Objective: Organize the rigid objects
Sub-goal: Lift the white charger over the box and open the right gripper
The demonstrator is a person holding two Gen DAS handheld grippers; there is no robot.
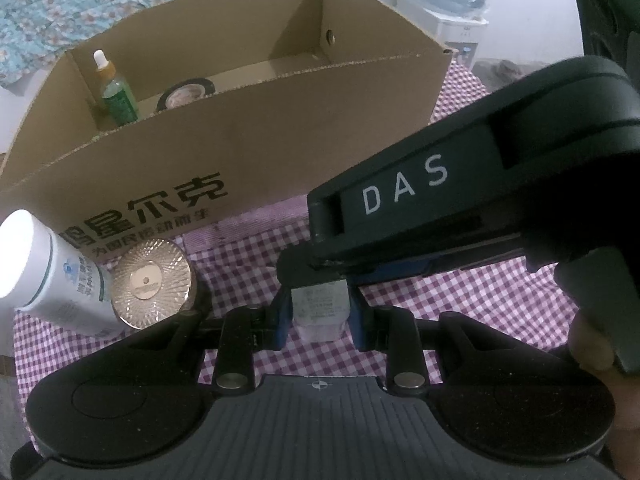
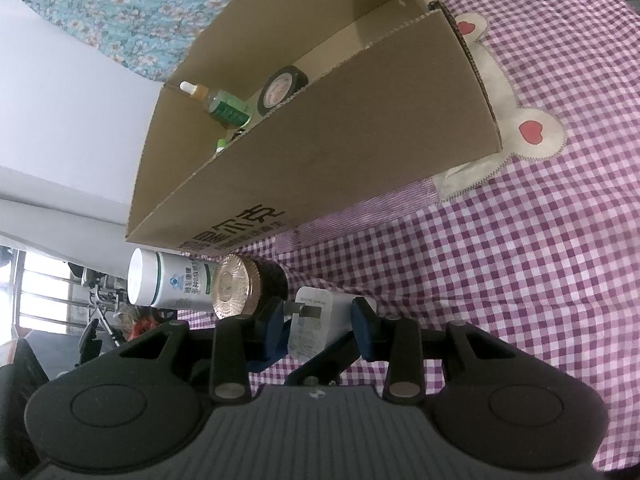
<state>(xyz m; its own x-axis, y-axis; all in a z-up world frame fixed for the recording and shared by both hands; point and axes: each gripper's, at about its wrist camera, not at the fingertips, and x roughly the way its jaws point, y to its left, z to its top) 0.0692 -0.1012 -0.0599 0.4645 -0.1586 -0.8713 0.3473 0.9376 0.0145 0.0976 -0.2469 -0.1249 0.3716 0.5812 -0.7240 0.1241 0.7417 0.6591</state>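
Note:
A small white charger plug [image 1: 319, 305] stands on the purple checked cloth, between the blue pads of my left gripper [image 1: 319, 314]. My right gripper [image 2: 320, 322] reaches in from the right and is shut on the same plug [image 2: 316, 320]; its black body [image 1: 460, 200] fills the right of the left wrist view. A cardboard box [image 1: 248, 140] stands behind, holding a green dropper bottle [image 1: 116, 94] and a black tape roll [image 1: 186, 94]. A white bottle [image 1: 56, 276] and a gold-lidded jar [image 1: 152, 282] lie in front of the box at left.
The checked cloth [image 2: 500, 260] has a bear patch with red hearts [image 2: 530, 132] beside the box's right end. A floral blue fabric [image 2: 100, 4] hangs behind the box. A water dispenser [image 1: 452, 12] stands at the back right.

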